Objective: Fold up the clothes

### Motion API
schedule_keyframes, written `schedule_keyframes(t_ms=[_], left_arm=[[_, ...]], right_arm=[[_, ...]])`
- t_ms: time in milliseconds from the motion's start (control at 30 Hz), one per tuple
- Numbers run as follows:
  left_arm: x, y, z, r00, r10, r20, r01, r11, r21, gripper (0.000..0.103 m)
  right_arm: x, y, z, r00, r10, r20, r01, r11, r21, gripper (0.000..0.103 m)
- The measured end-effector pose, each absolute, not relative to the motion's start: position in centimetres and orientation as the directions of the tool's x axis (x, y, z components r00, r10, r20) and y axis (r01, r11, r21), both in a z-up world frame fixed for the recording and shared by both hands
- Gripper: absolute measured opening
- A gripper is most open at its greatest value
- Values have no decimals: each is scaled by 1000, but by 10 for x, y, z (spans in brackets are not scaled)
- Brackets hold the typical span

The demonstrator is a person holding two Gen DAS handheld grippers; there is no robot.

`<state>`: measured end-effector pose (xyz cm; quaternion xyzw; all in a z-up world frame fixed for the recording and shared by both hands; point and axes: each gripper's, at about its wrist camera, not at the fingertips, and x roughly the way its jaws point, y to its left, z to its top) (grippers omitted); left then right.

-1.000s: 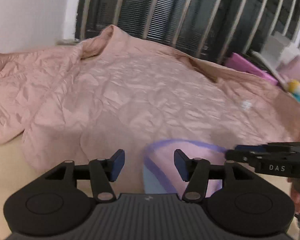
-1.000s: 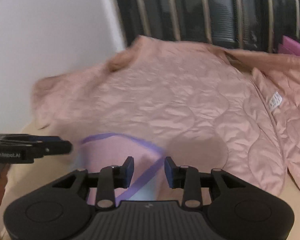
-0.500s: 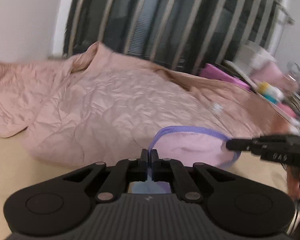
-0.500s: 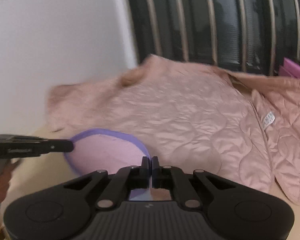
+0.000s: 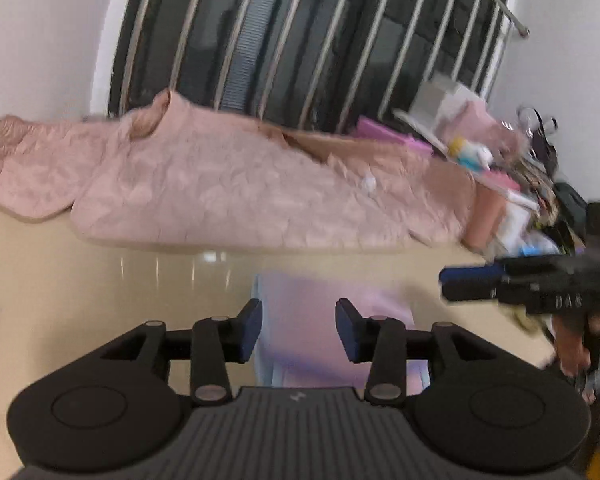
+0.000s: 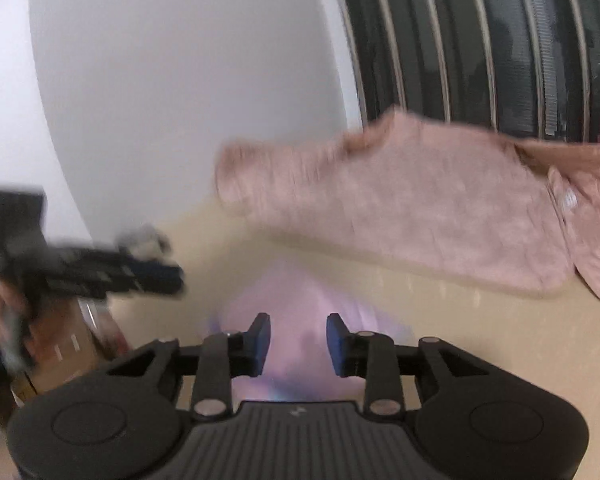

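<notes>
A small pink and light-blue garment (image 5: 332, 312) lies on the beige table, blurred, just beyond my fingers; it also shows in the right wrist view (image 6: 300, 312). My left gripper (image 5: 299, 330) is open and empty above its near edge. My right gripper (image 6: 298, 344) is open and empty over the same garment. A large quilted pink jacket (image 5: 240, 188) lies spread at the back of the table, also in the right wrist view (image 6: 440, 208). Each gripper shows from the side in the other's view, the right one (image 5: 472, 284) and the left one (image 6: 156, 276).
The beige table (image 5: 100, 264) runs under everything. A barred dark window (image 5: 300, 40) and white wall stand behind. Clutter of boxes, pink items and toys (image 5: 500, 168) sits at the back right. A cardboard box (image 6: 68, 352) is at the left edge.
Both grippers were shut on the small garment's purple-edged rim half a second ago; now both are open, pulled back toward me, and the garment lies on the table in front of the jacket.
</notes>
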<state>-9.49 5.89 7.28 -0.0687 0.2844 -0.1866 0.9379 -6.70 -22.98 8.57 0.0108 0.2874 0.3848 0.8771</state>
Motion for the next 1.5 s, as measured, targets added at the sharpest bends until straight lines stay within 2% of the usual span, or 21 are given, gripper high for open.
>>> schedule_keyframes(t_ms=[67,133,233,333,400,467,500,633,800,900,1167,1433,1500], left_arm=[[-76,44,69,770,-372,-518,303,928,-215,40],[-61,29,57,737,-362,-571,316,931,-182,39],[-51,24,34,693,-318,-646,291,944,-153,40],[-59,42,29,704,-329,-629,248,944,-218,42],[-68,54,34,726,-320,-609,205,945,-253,42],[-81,56,41,747,-343,-570,215,935,-281,49],[-86,54,42,755,-330,-566,212,941,-265,49],[-98,37,37,788,-169,-592,157,985,-72,56],[-98,37,28,759,-194,-622,164,981,-106,56],[-97,43,27,740,-216,-637,152,976,-153,56],[-95,68,22,679,-384,-625,118,898,-424,53],[-94,59,23,686,-378,-622,116,901,-418,52],[-94,57,23,684,-376,-626,119,903,-412,45]], right_arm=[[-55,-220,78,566,655,-501,-634,734,243,28],[-47,-204,59,580,581,-572,-590,783,198,29],[-56,-192,33,538,565,-626,-590,782,198,29],[-73,-201,35,565,583,-584,-567,788,238,29],[-81,-211,42,606,594,-529,-533,797,284,33],[-82,-214,41,632,581,-514,-515,810,282,37],[-81,-214,39,640,569,-517,-510,817,269,38],[-76,-203,27,640,524,-562,-492,841,223,43],[-73,-193,22,655,529,-540,-487,841,235,56],[-72,-188,19,657,523,-543,-488,844,223,56],[-86,-179,13,684,496,-535,-513,848,131,56],[-107,-191,17,703,493,-513,-470,863,185,57],[-110,-190,15,717,471,-513,-457,874,164,57]])
